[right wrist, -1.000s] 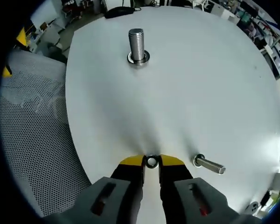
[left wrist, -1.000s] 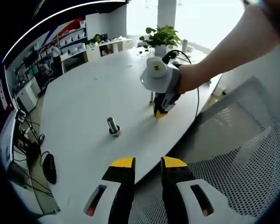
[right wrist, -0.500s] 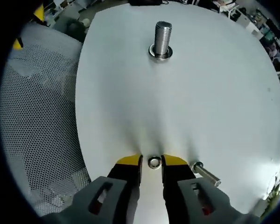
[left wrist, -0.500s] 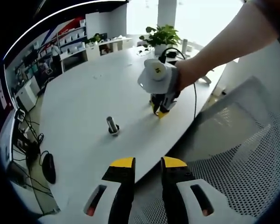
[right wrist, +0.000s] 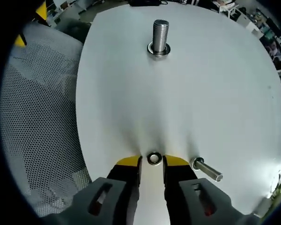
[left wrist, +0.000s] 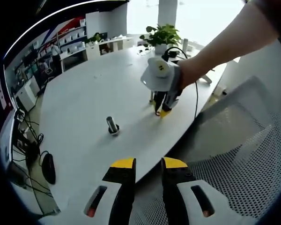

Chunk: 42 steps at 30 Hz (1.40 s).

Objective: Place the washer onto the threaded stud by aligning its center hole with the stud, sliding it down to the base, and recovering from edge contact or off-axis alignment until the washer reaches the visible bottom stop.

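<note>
Washer [right wrist: 153, 158]: small steel ring, light, rigid, slick; lies flat on bench [right wrist: 215, 93] between spread right tongs [right wrist: 152, 161]. Grip rim edges. Left tongs [left wrist: 143, 163] spread, empty.

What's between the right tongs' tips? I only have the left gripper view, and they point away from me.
Observer: A small silver metal washer lies on the white table between the yellow tips of the right tongs. I can't tell whether they touch it.
Operator: Anything else near it?
Observer: A silver bolt lies on its side just beside the tips.
Operator: Stud bare?
Observer: No. The upright threaded steel stud has a metal ring around its base.
</note>
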{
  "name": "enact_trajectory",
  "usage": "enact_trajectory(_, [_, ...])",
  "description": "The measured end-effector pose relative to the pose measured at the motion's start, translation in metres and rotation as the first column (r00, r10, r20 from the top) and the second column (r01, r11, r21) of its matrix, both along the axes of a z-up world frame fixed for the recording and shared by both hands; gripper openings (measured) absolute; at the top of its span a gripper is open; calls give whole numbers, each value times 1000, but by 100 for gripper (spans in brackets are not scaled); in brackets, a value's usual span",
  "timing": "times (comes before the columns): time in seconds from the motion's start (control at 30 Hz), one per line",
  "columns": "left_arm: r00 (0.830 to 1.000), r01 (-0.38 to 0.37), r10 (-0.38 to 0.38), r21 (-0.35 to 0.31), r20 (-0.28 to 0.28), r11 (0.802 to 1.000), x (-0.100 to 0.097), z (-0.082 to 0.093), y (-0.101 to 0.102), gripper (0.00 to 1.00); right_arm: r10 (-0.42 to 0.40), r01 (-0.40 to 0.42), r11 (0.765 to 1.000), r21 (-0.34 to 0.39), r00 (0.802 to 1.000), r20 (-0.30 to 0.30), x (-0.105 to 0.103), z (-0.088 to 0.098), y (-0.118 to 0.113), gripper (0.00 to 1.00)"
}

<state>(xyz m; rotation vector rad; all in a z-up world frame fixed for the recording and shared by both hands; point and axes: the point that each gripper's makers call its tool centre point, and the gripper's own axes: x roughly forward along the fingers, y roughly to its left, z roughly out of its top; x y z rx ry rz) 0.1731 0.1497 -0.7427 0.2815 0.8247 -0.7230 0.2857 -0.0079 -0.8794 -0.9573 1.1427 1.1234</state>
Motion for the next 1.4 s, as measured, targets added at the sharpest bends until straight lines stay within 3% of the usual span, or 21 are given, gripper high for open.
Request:
enact_trajectory(0.13, [1000, -8, 9, -6, 10, 1000, 2, 2, 1, 19, -8, 8, 1000, -14, 1000, -1, 2, 1, 2, 16])
enact_trajectory(0.43, [1000, -2, 2, 3, -1, 1000, 0, 0, 1, 19, 82, -84, 992, -90, 996, -31, 3, -1, 1, 16])
enact_trajectory(0.8, [1000, -14, 14, 1, 14, 1000, 3, 2, 2, 19, 16, -28, 979, -202, 998, -60, 6, -3, 0, 14])
enact_trajectory(1.0, [1000, -16, 16, 2, 15, 1000, 3, 2, 2, 19, -76, 72, 993, -98, 996, -38, 7, -1, 0, 14])
enact_trajectory(1.03, [1000, -16, 16, 1, 15, 1000, 3, 2, 2, 19, -162, 162, 987, -1, 986, -30, 9, 0, -2, 14])
enact_trajectory(1.27, [1000, -6, 6, -4, 15, 1000, 3, 3, 1, 18, -156, 155, 987, 28, 988, 14, 5, 1, 0, 14])
enact_trajectory(1.37, [1000, -3, 3, -3, 15, 1000, 2, 3, 1, 18, -80, 78, 996, 44, 996, 49, 6, 2, 1, 14])
enact_trajectory(1.4, [1000, -3, 3, -6, 18, 1000, 2, 3, 0, 18, -89, 88, 995, 41, 995, 46, 4, 2, 0, 14])
